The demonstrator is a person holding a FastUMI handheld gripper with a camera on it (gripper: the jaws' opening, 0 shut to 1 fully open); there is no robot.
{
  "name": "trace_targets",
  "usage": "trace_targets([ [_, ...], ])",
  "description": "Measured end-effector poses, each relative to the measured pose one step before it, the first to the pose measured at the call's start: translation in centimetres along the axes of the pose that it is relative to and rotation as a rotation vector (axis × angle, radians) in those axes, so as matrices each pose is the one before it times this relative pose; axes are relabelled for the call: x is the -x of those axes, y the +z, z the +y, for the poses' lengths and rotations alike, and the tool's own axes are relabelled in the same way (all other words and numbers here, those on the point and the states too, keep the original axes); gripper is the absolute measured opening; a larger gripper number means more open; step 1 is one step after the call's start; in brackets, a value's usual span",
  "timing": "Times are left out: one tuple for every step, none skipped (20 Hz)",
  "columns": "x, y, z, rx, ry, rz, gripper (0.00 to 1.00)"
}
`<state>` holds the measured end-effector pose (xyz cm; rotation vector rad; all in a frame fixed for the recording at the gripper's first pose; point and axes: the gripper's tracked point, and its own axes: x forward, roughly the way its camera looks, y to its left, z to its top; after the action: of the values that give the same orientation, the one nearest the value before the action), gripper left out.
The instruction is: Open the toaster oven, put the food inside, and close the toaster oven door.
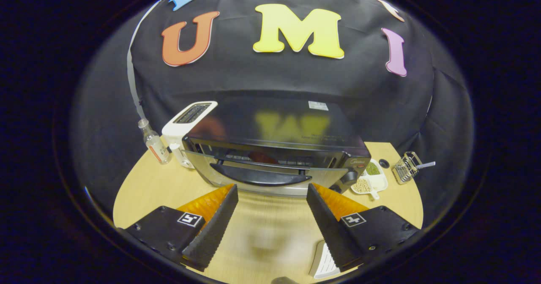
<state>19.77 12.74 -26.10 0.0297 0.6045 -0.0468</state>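
Here the gripper was held low over a light wooden table, and its two fingers were spread wide apart with nothing between them but the bare tabletop. Straight ahead, at twelve o'clock from the fingertips and just beyond them, stood the toaster oven, a dark box with a glossy top and a silver front. Its door was tilted a little away from the body at the top, so it seemed partly open, though I could not tell how far. The black door handle ran across the front, just ahead of the gap between the fingers and not touched by either one. Through the opening at the top of the door something reddish was seen inside, but it was too dim to say what it was. At about ten o'clock from the oven a white pop-up toaster stood touching or nearly touching the oven's corner, and beside it, further to the nine o'clock side, a small clear bottle stood upright. At about three o'clock from the oven lay a white divided dish with green and pale grains in its compartments, and beyond it a small wire basket. Close beside the right finger, at about five o'clock, a white ribbed object lay on the table.
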Motion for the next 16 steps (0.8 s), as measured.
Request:
trace_targets([
  [0.368,0.272,-0.123,-0.00024,0.0021,-0.01025,1.0],
  [0.495,0.179,-0.13,-0.00058,0.0054,-0.01017,1.0],
  [0.632,0.04,-0.149,-0.00945,0.00477,-0.0077,1.0],
  [0.711,0.134,-0.144,-0.008,0.0092,-0.01081,1.0],
  [0.868,0.236,-0.286,-0.00707,0.00688,-0.01415,1.0],
  [1.118,0.209,-0.377,-0.00326,0.00477,-0.01298,1.0],
  [1.174,0.33,-0.667,0.00155,0.00112,-0.01595,1.0],
  [1.433,0.494,-0.748,0.0054,-0.00114,-0.02382,1.0],
  [1.562,0.582,-0.831,0.00687,-0.00194,-0.02722,1.0],
  [1.694,0.761,-0.976,0.00935,-0.00428,-0.03165,1.0],
  [1.789,0.881,-1.119,0.00588,-0.00761,-0.03289,1.0],
  [1.905,1.006,-1.229,0.0044,-0.00611,-0.03061,1.0],
  [1.847,1.079,-1.506,-0.00233,-0.01629,-0.03227,1.0],
  [1.797,1.215,-1.809,-0.0051,-0.02328,-0.04106,1.0],
  [1.74,1.499,-1.805,-0.01051,-0.0232,-0.04345,1.0],
  [1.86,1.349,-2.133,-0.01236,-0.02848,-0.0364,1.0],
])
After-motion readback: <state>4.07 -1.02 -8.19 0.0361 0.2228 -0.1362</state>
